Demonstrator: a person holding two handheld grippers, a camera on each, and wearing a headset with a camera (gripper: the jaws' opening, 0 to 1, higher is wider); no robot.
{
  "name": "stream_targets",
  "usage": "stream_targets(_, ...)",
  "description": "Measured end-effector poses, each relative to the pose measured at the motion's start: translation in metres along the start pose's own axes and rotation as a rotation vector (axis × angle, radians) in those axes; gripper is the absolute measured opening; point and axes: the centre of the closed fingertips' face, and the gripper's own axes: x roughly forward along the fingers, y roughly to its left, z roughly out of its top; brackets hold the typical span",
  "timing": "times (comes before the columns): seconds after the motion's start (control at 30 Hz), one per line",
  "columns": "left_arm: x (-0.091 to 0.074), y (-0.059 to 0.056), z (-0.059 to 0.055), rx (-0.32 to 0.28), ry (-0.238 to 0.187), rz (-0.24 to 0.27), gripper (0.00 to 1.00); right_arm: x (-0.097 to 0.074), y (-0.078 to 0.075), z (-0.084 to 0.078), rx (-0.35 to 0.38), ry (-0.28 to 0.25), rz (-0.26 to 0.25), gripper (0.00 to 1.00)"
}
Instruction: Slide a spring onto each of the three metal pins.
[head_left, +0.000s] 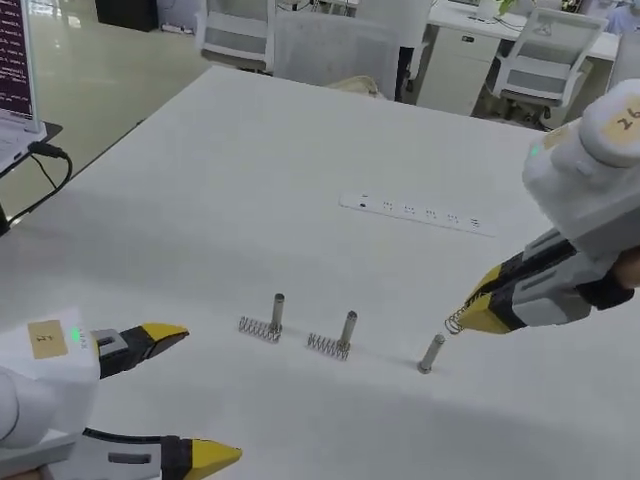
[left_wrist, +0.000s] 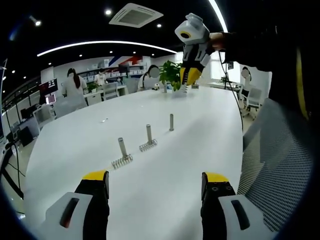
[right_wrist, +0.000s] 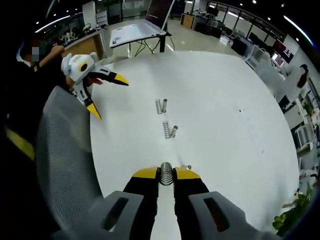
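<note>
Spring (right_wrist: 166, 173) sat pinched in the right hand-held gripper (head_left: 478, 314), in the air just beside the top of the right pin (head_left: 431, 353), not on it yet. We read this as pin one of three: left spring (head_left: 259, 328) and middle spring (head_left: 326, 346) lay flat on the tabletop (head_left: 300, 180) by the left pin (head_left: 278, 312) and middle pin (head_left: 348, 328). Next, we figured: line the coil bore over the pin tip, lower straight. Left hand-held gripper (head_left: 195, 398) was spread, empty.

White table (head_left: 220, 170) with a power strip (head_left: 415, 213); office chairs (head_left: 540, 55) and desks (head_left: 462, 55) behind, glossy floor (head_left: 110, 70), black ceiling (left_wrist: 70, 25) with strip lights (left_wrist: 100, 43)
</note>
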Motion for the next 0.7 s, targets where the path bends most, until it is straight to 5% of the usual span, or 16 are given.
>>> stream_targets(0.7,-0.001,0.002,0.001,-0.002,-0.002,0.006,0.71,0.047,-0.032,-0.021,0.041,0.141,0.037,0.08)
